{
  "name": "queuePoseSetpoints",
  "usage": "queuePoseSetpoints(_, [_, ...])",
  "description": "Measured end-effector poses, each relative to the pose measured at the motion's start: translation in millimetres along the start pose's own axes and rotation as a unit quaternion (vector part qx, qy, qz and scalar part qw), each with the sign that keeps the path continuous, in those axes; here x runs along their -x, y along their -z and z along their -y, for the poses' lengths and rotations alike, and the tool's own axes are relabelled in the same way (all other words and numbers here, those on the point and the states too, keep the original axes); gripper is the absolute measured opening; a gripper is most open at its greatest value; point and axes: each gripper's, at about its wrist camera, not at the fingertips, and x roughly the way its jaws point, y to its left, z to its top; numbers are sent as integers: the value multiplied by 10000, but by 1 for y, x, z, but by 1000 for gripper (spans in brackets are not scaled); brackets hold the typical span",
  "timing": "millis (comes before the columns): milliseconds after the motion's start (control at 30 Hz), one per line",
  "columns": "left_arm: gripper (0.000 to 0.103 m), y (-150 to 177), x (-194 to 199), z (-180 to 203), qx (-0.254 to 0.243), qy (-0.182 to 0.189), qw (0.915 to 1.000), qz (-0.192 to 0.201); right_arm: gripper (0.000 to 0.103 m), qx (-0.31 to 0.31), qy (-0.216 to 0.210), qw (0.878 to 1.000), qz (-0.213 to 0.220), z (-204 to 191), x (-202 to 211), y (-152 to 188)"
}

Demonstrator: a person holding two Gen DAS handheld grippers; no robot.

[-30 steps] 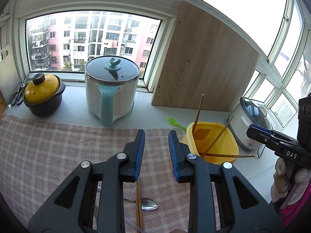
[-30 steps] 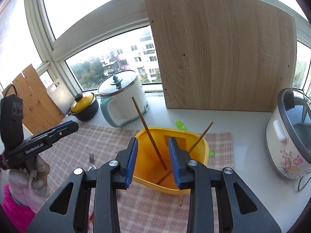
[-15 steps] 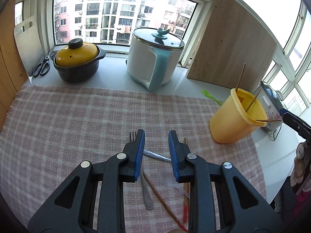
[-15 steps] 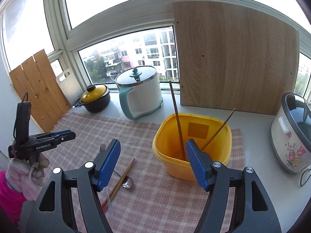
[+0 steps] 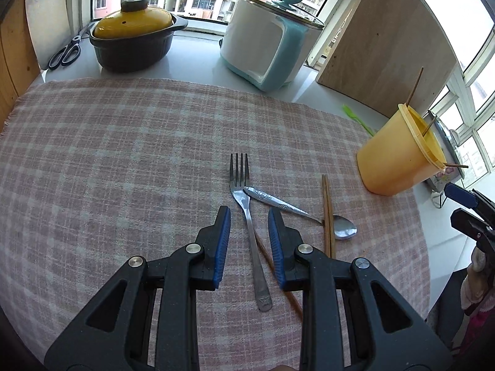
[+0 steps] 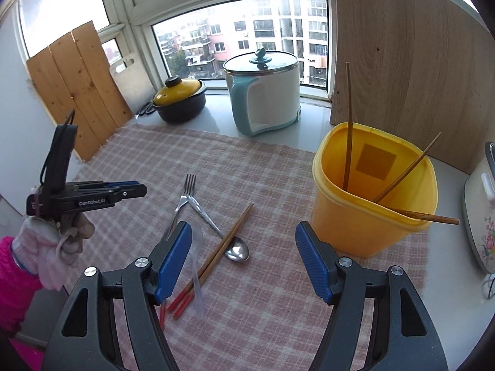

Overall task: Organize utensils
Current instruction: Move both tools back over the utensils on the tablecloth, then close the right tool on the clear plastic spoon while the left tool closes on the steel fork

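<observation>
Cloth [image 5: 123,154]: pink checked, spread over the counter; all loose utensils lie on it.
Fork [image 5: 247,216]: tines toward the window, handle toward the camera in the left wrist view.
Spoon [image 5: 309,211]: patterned handle end lies on the fork's neck; bowl points toward the tub side.
Chopsticks [image 5: 327,213]: a pair side by side with red ends, crossing over the spoon's neck next to the bowl. One more stick runs slantwise under the fork handle.
Clear strip [image 6: 196,278]: pale plastic piece beside the red ends; cannot tell what it is.
Tub [image 6: 371,204]: yellow, upright on the cloth's edge, apart from the loose utensils. Three sticks in it: one near upright, one leaning, one low across the rim.
Left gripper [image 5: 249,221]: jaws narrowly apart, nothing clamped. Fork handle shows in the gap, lying on the cloth; pads look clear of it.
Right gripper [image 6: 243,245]: jaws wide apart, nothing held; they have just been opening. Spoon bowl and chopsticks show in the gap, on the cloth.
Hand [image 6: 58,247]: gloved, pink sleeve, holding the left gripper.
Background: white-teal pot [image 5: 269,40], dark pot with yellow lid [image 5: 136,40], scissors [image 5: 66,52].
</observation>
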Motion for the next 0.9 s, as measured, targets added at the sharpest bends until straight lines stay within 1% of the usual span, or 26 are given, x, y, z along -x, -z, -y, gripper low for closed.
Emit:
queuePoseSetpoints(200, [24,3,-20,-7,97,103,9996,-249,69,86,-216,9988,-433,-16,-27,7])
queuePoseSetpoints(367, [24,-4,-34,-14,90,78,9994,-340,69,65,-363,9967,-727,-22,-46,13])
queuePoseSetpoints(500, [24,-15,-44,-18,35,40,9994,-349,62,50,-485,9939,-986,-27,-62,17])
queuePoseSetpoints(633, [24,-29,-54,-26,55,108,9992,-378,59,106,-532,9917,-1167,-35,-75,22])
queuePoseSetpoints(800, [24,-43,-68,-26,-155,98,9990,-418,51,108,-542,9889,-1376,-40,-92,23])
queuePoseSetpoints(900, [26,-50,-78,-26,-231,110,9985,-486,50,103,-531,9879,-1455,-43,-100,24])
